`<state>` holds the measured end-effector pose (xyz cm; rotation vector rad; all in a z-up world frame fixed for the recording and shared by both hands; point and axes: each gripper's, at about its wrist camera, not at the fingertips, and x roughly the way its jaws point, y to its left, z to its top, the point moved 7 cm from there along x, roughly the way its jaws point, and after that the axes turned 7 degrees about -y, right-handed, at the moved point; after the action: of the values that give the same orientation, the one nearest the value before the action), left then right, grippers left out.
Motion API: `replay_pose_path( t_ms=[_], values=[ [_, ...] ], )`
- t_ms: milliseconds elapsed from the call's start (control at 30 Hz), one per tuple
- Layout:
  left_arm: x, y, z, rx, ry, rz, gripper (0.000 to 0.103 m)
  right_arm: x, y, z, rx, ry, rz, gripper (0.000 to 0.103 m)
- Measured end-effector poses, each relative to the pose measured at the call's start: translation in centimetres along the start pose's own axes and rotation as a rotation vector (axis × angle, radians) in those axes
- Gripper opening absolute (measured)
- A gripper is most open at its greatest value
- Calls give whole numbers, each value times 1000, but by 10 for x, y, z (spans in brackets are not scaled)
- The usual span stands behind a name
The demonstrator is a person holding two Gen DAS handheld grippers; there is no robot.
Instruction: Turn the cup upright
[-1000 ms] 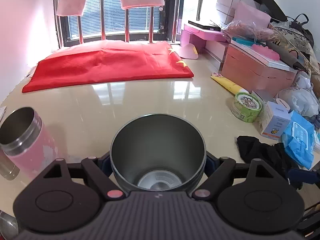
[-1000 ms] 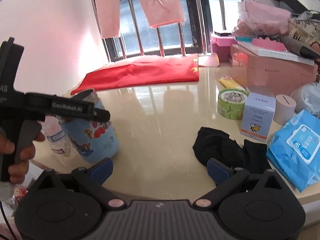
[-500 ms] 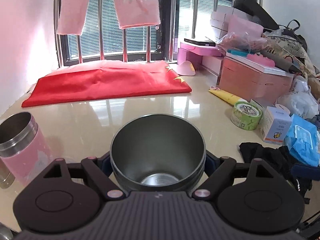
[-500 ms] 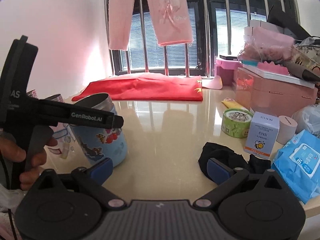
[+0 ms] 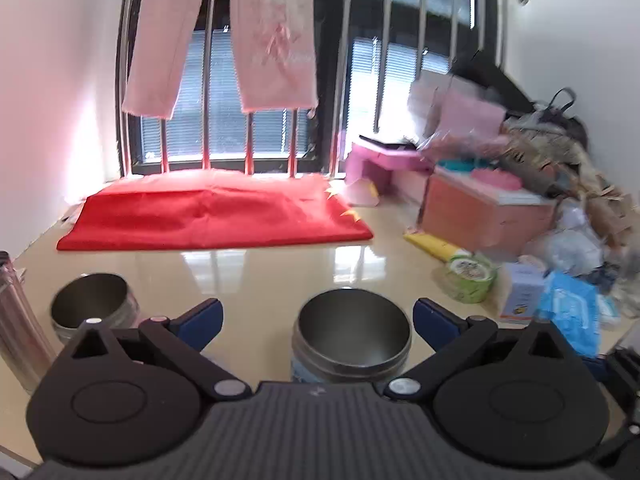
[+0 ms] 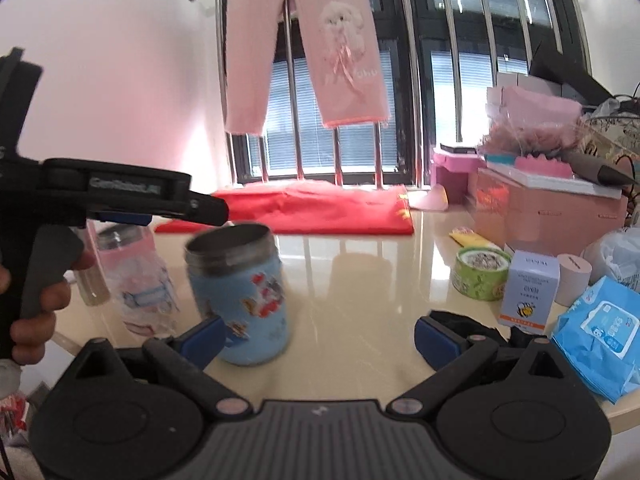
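Observation:
The blue cup with cartoon stickers (image 6: 240, 296) stands upright on the beige table, steel mouth up. In the left wrist view its open mouth (image 5: 354, 334) sits below and between the fingers. My left gripper (image 5: 316, 316) is open and raised above the cup, not touching it; it also shows in the right wrist view (image 6: 120, 200), up and to the left of the cup. My right gripper (image 6: 318, 336) is open and empty, with the cup just by its left finger.
A pink cup (image 5: 94, 308) stands upright left of the blue one, a steel bottle (image 5: 16, 320) beside it. Red cloth (image 5: 212, 216) lies at the back. Green tin (image 6: 482, 274), small box (image 6: 528, 288), blue wipes pack (image 6: 600, 336), black cloth (image 6: 472, 326) and pink boxes (image 6: 548, 216) crowd the right.
My left gripper opened, let go of the blue cup and rose and drew back. The cup now stands upright on the table. The right gripper tilted up.

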<state>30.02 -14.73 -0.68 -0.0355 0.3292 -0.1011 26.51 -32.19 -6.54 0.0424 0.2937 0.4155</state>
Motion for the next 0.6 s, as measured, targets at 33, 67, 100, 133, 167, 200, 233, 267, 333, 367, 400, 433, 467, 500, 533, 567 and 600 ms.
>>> replay_pose_path(
  t_ms=[33, 67, 100, 133, 167, 200, 233, 267, 333, 367, 400, 433, 467, 500, 533, 567, 600],
  values=[
    [-6, 2, 2, 0, -5, -9, 103, -3, 5, 2, 1, -13, 2, 101],
    [-12, 3, 4, -2, -13, -17, 103, -5, 9, 4, 2, -21, 0, 101],
    [-21, 6, 7, -5, -27, -25, 103, -8, 13, 5, 4, -29, 0, 101],
    [-28, 8, 9, -9, -41, -29, 103, -10, 18, 6, 7, -35, 3, 101],
    [-39, 11, 12, -10, -63, -35, 103, -13, 23, 7, 7, -43, 6, 101],
    [-47, 14, 13, -5, -81, -38, 103, -16, 30, 8, 6, -51, 6, 101],
    [-58, 18, 14, 5, -102, -35, 103, -20, 37, 8, 5, -59, 6, 101],
    [-68, 22, 15, 11, -118, -30, 103, -24, 43, 9, 6, -67, 11, 101],
    [-88, 33, 13, 29, -143, -28, 103, -32, 56, 10, 9, -84, 19, 101],
    [-97, 39, 12, 36, -156, -26, 103, -37, 65, 10, 10, -95, 21, 101],
    [-106, 45, 11, 41, -169, -23, 103, -42, 72, 11, 12, -104, 23, 101],
    [-115, 51, 9, 46, -180, -18, 103, -47, 80, 11, 14, -114, 26, 101],
    [-126, 59, 7, 50, -193, -8, 103, -53, 89, 10, 17, -124, 27, 102],
    [-135, 67, 4, 54, -207, -2, 103, -58, 96, 10, 18, -132, 26, 102],
    [-143, 74, 2, 60, -218, 3, 103, -64, 105, 9, 19, -142, 25, 103],
    [-155, 83, -1, 66, -231, 17, 103, -70, 112, 8, 20, -149, 24, 103],
    [-165, 91, -5, 70, -241, 28, 103, -76, 122, 6, 22, -155, 22, 103]
  ],
)
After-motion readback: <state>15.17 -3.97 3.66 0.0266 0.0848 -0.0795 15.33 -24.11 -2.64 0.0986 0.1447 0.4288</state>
